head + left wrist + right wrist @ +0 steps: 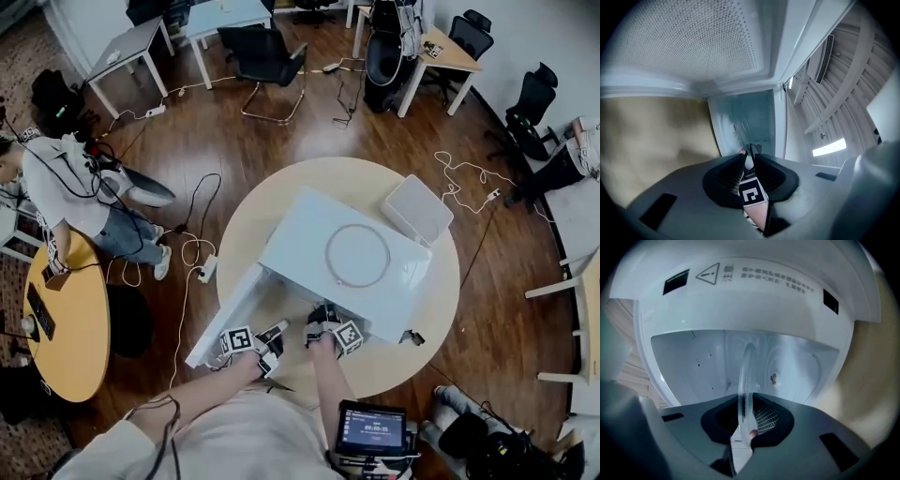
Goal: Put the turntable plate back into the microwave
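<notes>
The clear glass turntable plate (pixel 746 366) stands on edge between my two grippers, at the mouth of the white microwave (pixel 309 230). My right gripper (pixel 747 395) is shut on its rim, and the pale cavity (pixel 693 362) lies behind it. My left gripper (pixel 749 157) is pinched on a pale sliver of the same plate (pixel 747 119), which shows as a greenish pane. In the head view the left gripper (pixel 267 342) and the right gripper (pixel 323 328) sit side by side at the microwave's front. The plate cannot be made out in that view.
The microwave door (pixel 225 314) hangs open to the left, and its perforated panel (pixel 684 42) is close above my left gripper. A roller ring (pixel 357 255) lies on the microwave top. A white box (pixel 416 208) shares the round table (pixel 272 197). A person (pixel 66 187) stands at the far left.
</notes>
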